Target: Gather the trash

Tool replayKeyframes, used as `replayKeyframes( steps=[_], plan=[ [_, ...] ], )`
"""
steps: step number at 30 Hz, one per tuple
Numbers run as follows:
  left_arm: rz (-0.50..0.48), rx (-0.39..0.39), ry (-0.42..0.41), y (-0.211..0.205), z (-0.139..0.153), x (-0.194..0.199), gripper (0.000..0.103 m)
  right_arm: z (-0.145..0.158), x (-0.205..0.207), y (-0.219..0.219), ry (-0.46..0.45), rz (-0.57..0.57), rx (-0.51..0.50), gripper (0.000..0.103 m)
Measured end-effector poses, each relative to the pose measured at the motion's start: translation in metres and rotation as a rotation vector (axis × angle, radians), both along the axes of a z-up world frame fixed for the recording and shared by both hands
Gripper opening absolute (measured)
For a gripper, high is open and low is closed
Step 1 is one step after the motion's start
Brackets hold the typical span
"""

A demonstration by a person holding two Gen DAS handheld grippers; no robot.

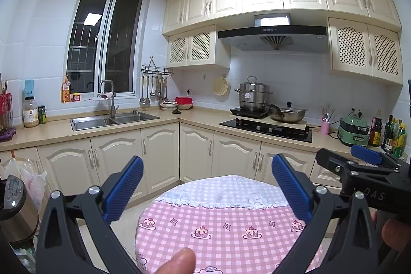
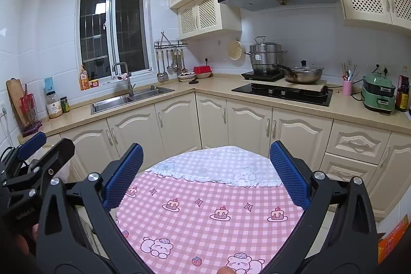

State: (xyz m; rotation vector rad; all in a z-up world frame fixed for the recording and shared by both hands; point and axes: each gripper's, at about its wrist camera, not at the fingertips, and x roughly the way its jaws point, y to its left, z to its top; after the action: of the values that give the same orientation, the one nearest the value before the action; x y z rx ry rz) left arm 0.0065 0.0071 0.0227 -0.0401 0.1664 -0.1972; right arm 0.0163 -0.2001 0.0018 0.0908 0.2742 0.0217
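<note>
Both tongs, left (image 1: 207, 193) and right (image 2: 205, 177), hang spread with ribbed blue pads over the round tabletop (image 2: 205, 217), its pink checked cloth soft-looking.

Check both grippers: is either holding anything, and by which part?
Nothing is held. The left gripper and right gripper are both open, empty, above the pink checked tablecloth.

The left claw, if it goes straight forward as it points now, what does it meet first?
The left claw is open over the pink checked tablecloth. Straight ahead, it would probably reach the lower cabinet doors first; depth is unclear.
</note>
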Motion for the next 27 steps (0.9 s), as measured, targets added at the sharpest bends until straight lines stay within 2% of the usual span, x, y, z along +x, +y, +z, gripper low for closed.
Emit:
replayKeyframes(
  steps=[19, 27],
  plan=[
    [0.026, -0.006, -0.032, 0.004, -0.008, -0.002, 0.098, 0.001, 0.003, 0.01, -0.008, 0.008, -0.015, 0.097],
    [0.031, -0.016, -0.01, 0.006, -0.01, 0.002, 0.098, -0.002, 0.007, 0.011, -0.001, 0.015, -0.006, 0.097]
  ],
)
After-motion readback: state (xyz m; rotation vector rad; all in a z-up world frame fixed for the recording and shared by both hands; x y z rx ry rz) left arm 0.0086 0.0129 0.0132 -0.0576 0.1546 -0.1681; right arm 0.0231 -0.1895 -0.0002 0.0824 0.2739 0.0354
